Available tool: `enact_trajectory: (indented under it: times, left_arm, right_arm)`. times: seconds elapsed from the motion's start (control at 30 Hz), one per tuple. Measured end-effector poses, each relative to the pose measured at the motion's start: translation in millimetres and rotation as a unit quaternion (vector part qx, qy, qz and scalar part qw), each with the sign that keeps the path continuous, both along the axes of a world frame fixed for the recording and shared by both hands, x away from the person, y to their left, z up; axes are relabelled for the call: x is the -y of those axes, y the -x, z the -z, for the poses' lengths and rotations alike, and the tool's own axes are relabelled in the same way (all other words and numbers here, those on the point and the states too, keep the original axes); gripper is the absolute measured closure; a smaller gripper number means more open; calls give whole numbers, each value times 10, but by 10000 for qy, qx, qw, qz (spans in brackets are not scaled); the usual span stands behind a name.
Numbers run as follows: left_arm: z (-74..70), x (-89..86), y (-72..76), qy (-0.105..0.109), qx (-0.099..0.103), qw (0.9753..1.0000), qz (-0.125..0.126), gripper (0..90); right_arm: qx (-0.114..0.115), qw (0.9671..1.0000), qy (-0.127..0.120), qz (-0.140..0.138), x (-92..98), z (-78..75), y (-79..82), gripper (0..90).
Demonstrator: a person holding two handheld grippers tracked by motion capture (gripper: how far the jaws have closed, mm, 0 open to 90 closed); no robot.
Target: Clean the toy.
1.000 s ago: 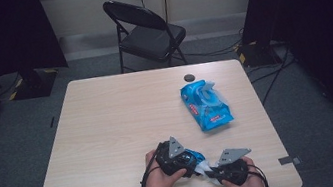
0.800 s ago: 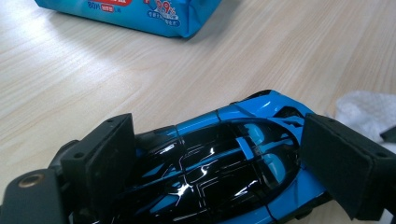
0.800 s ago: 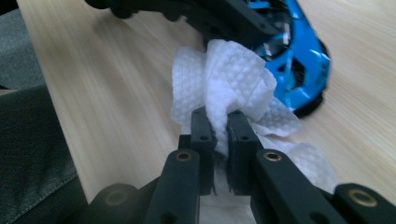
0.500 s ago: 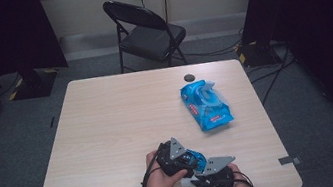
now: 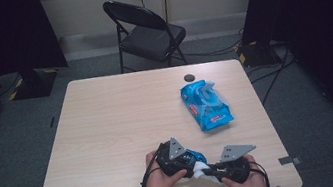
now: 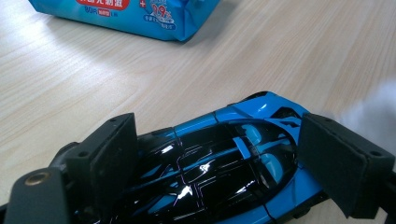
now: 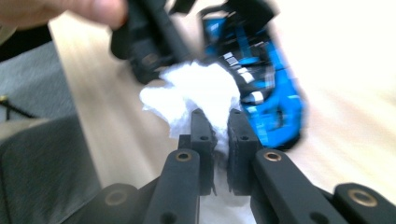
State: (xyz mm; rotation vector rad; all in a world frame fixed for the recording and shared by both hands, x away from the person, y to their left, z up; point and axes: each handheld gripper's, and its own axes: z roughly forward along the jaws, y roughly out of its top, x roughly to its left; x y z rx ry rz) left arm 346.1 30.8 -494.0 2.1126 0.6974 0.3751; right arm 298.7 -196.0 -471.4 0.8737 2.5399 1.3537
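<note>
The table (image 5: pixel 110 133) is taken as the landmark; at its far right a blue wipe pack (image 5: pixel 205 104) lies with its flap lifted, so a wipe is judged already drawn; a small dark disc (image 5: pixel 188 77) sits beyond the pack. At the near edge of the table a blue toy car (image 6: pixel 224 158) is clamped across its body by the left gripper (image 5: pixel 177 156); just right of the car, a white wipe (image 7: pixel 196 95) is pinched between the closed jaws of the right gripper (image 7: pixel 219 123) and pressed against the car's side; wiping is judged under way, how much remains cannot be told.
</note>
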Motion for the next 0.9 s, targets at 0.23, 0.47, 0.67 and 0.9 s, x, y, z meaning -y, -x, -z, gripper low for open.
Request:
enact_trajectory:
  times: [0.23,0.47,0.67,0.9]
  left_arm:
    - [1,-2,0,0,3,10000,11,127]
    - [4,28,21,21,5,10000,74,128]
    - [8,23,24,33,21,10000,83,129]
    - [10,23,23,46,20,10000,86,129]
  right_arm:
    - [270,9971,-128,707,246,-73,-183,841]
    - [260,9943,32,1033,221,71,-373,841]
    - [144,9945,181,1021,116,190,-448,840]
    - [1,9959,357,827,74,269,-428,840]
